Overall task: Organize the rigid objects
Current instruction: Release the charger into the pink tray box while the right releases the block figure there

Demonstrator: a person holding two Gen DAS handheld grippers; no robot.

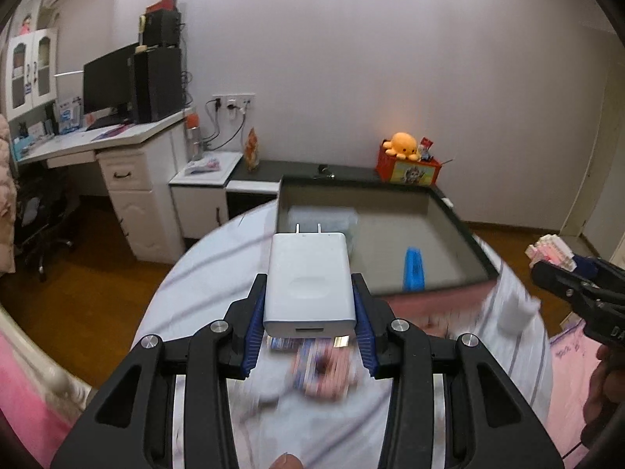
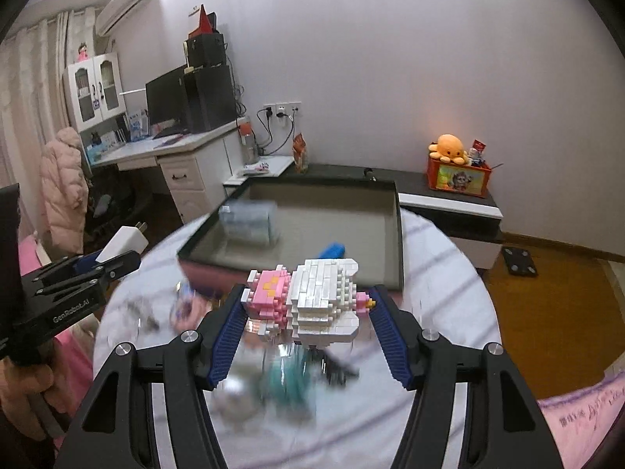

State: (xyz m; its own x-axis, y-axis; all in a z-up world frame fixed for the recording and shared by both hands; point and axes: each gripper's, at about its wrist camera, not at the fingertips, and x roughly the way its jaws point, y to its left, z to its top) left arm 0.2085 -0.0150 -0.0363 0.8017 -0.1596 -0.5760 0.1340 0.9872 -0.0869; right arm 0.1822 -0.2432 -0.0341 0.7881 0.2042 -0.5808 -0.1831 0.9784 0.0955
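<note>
Round table [image 2: 449,273] bearing tray [image 2: 399,234].

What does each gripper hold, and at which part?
Left gripper holds the white charger by its long sides. Right gripper holds the brick figure by its two ends.

A white wall charger [image 1: 310,279] is clamped flat between the left tongs [image 1: 310,305], its two prongs pointing far. A white and pink brick-built figure [image 2: 308,299] lies sideways between the right tongs [image 2: 308,312]. Beyond them, a dark-rimmed shallow tray [image 2: 398,234] holds a blue block [image 1: 414,269] and a blurred pale clear box [image 2: 250,221].
</note>
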